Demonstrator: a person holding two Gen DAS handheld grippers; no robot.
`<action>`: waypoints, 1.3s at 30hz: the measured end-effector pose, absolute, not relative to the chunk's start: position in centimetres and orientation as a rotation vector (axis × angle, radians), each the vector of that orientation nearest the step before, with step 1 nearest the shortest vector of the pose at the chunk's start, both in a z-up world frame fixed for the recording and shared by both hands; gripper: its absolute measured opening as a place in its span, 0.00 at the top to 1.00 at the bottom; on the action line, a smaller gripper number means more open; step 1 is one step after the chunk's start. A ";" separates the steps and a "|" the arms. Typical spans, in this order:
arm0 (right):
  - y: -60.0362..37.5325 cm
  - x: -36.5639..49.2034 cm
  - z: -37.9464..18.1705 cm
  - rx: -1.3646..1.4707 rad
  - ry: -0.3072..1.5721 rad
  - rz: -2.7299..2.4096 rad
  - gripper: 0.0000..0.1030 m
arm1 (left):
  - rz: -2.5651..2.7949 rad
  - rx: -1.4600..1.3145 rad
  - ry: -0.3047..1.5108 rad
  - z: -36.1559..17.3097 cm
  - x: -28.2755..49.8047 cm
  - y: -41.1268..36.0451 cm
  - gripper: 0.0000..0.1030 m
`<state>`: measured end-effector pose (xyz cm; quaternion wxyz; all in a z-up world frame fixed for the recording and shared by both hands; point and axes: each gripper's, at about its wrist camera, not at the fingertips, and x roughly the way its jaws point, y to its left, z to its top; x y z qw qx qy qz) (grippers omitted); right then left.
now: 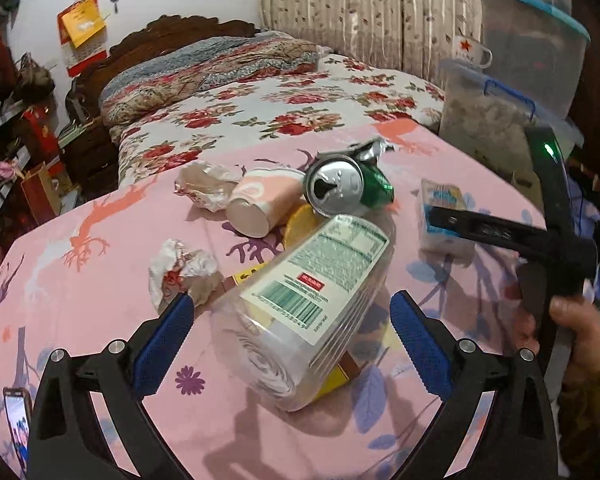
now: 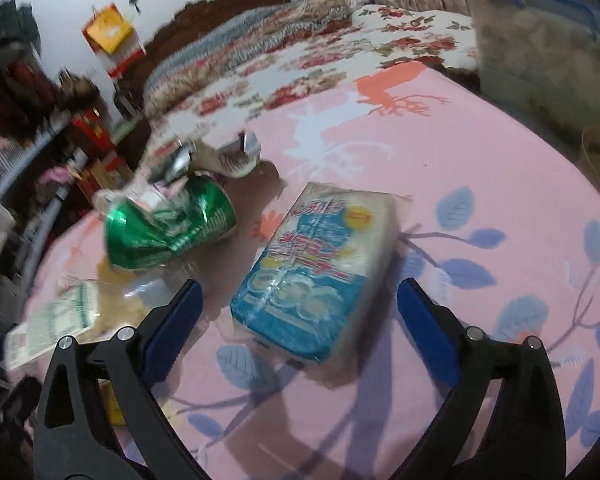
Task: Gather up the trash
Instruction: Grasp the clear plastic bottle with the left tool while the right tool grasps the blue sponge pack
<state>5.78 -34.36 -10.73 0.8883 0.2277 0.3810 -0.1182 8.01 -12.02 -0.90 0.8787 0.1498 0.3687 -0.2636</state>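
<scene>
Trash lies on a pink patterned cloth point(image 1: 100, 312). A clear plastic bottle point(image 1: 312, 304) with a green-printed label lies between the open fingers of my left gripper point(image 1: 292, 320), not gripped. Behind it are a crushed green can point(image 1: 346, 188), a pink paper cup point(image 1: 260, 204) on its side and two crumpled papers point(image 1: 184, 272) point(image 1: 206, 186). My right gripper point(image 2: 300, 300) is open around the near end of a blue tissue pack point(image 2: 316, 276). The can point(image 2: 168, 228) shows to its left. The right gripper also shows in the left wrist view point(image 1: 444, 220), over the pack point(image 1: 440, 216).
A bed with a floral cover point(image 1: 284, 108) stands behind the cloth. Clear storage boxes point(image 1: 512, 92) are stacked at the right. Cluttered shelves point(image 1: 16, 140) run along the left. A phone point(image 1: 18, 432) lies at the cloth's near left edge. A yellow wrapper point(image 1: 332, 384) lies under the bottle.
</scene>
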 end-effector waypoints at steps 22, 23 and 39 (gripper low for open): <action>-34.4 -7.6 -11.0 0.342 0.738 -0.285 0.27 | -0.818 0.323 0.786 -2.1 -1.3 -14.6 0.35; -34.8 -8.5 -11.1 0.336 0.732 -0.309 0.27 | -0.816 0.343 0.791 -2.6 -1.7 -15.0 0.35; -38.1 -13.4 -11.9 0.395 0.674 -0.479 0.08 | -0.747 0.425 0.826 -4.6 -1.0 -17.4 0.14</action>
